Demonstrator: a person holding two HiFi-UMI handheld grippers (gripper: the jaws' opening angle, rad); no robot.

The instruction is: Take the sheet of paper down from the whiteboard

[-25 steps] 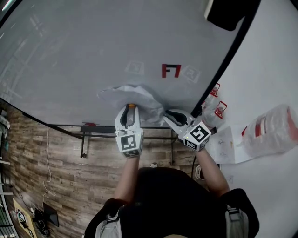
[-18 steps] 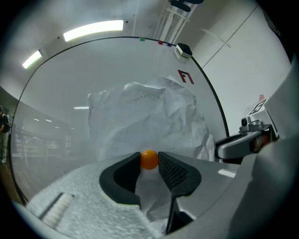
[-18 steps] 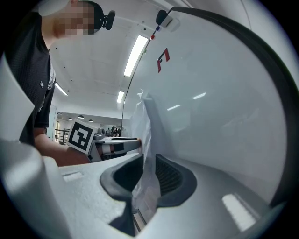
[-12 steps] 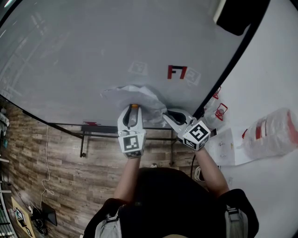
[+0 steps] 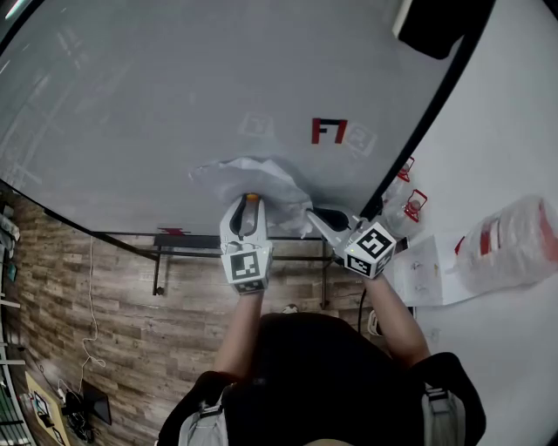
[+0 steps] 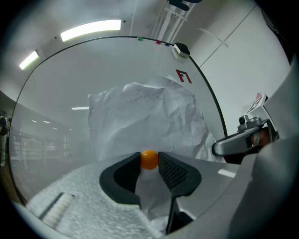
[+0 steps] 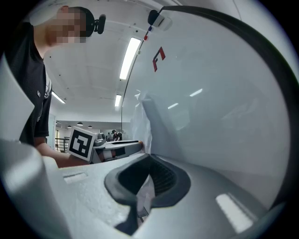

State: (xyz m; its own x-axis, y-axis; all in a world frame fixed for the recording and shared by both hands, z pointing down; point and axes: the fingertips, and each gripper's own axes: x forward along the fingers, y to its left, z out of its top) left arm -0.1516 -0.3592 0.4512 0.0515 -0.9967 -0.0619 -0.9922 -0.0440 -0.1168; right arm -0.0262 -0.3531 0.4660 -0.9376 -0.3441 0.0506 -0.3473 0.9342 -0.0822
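Note:
A crumpled white sheet of paper (image 5: 253, 179) hangs on the grey whiteboard (image 5: 157, 96), bulging away from it. My left gripper (image 5: 249, 202) is at the sheet's lower middle, shut on a small round orange magnet (image 6: 149, 159), with paper (image 6: 149, 116) behind and under its jaws. My right gripper (image 5: 312, 214) is at the sheet's lower right corner, shut on the paper's edge (image 7: 145, 189). In the right gripper view the paper (image 7: 140, 121) rises along the board, and the left gripper (image 7: 119, 148) shows beyond it.
A red tape mark (image 5: 329, 131) sits on the board up and to the right of the sheet. A black box (image 5: 432, 26) is at the board's top right corner. Red-capped bottles (image 5: 408, 187) and a plastic bag (image 5: 510, 244) lie right. A metal frame (image 5: 174, 239) stands on wood flooring.
The right gripper has turned a little and drawn in against the sheet's right edge. The left gripper stays at the orange magnet. The sheet hangs much as before.

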